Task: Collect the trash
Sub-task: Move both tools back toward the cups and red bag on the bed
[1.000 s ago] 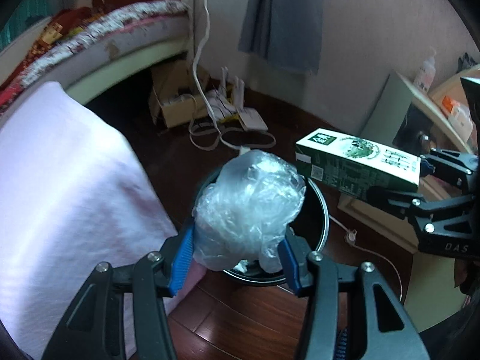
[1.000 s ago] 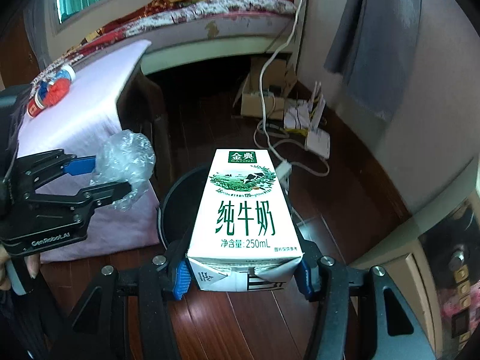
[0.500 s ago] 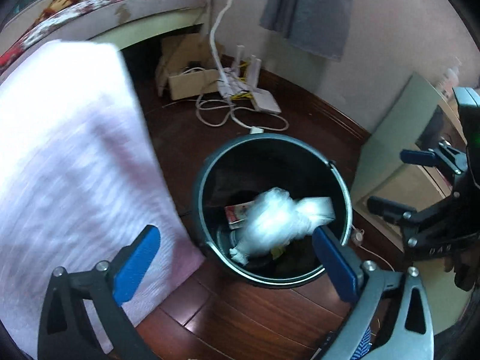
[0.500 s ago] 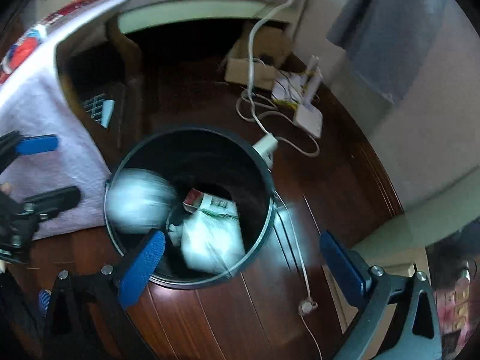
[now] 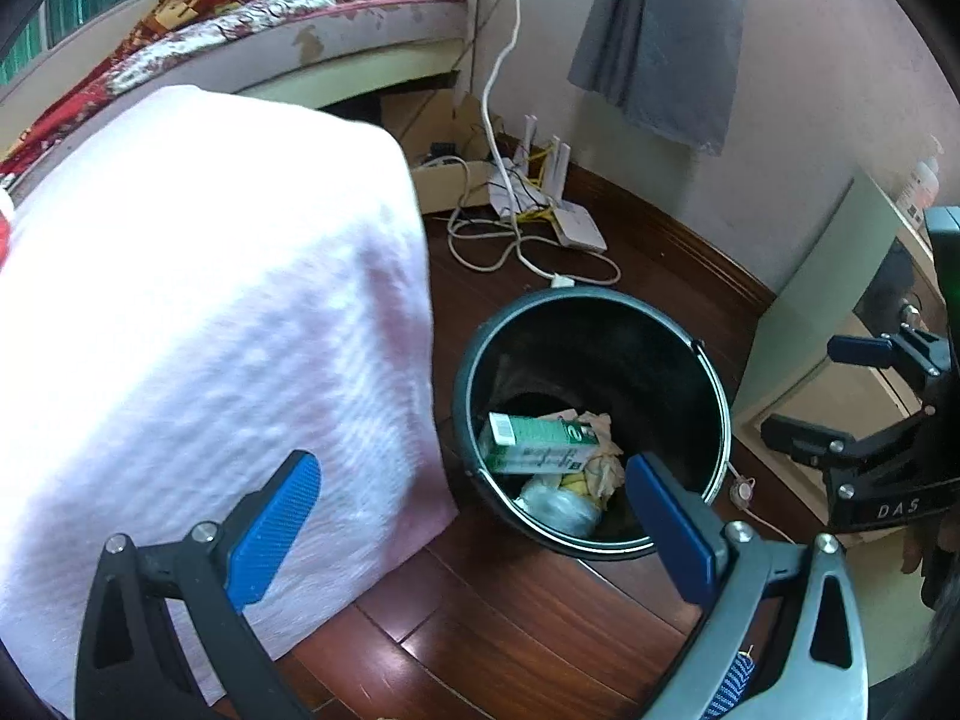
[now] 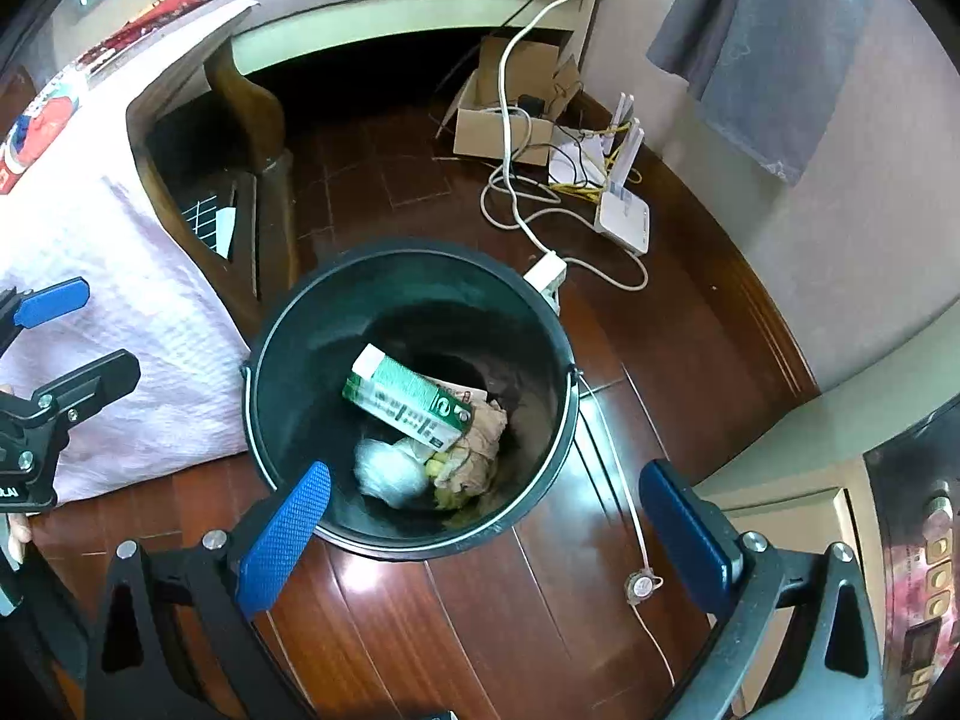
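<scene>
A black trash bin [image 5: 717,384] [image 6: 258,384] stands on the wooden floor. Inside it lie a green and white milk carton [image 5: 537,443] [image 6: 414,399], a crumpled clear plastic bag [image 5: 558,507] [image 6: 387,471] and crumpled paper [image 6: 480,438]. My left gripper [image 5: 474,516] is open and empty above the bin's near rim; it also shows in the right wrist view [image 6: 75,330]. My right gripper [image 6: 486,516] is open and empty above the bin; it also shows in the left wrist view [image 5: 831,387].
A table draped in a pink-white cloth [image 5: 198,312] [image 6: 120,312] stands left of the bin. A white router [image 6: 624,219], cables [image 5: 510,240] and a cardboard box [image 6: 504,114] lie on the floor by the wall. A cabinet [image 5: 822,324] stands to the right.
Both grippers opened wide. The plastic bag dropped from my left gripper and the milk carton from my right one; both now lie in the bin.
</scene>
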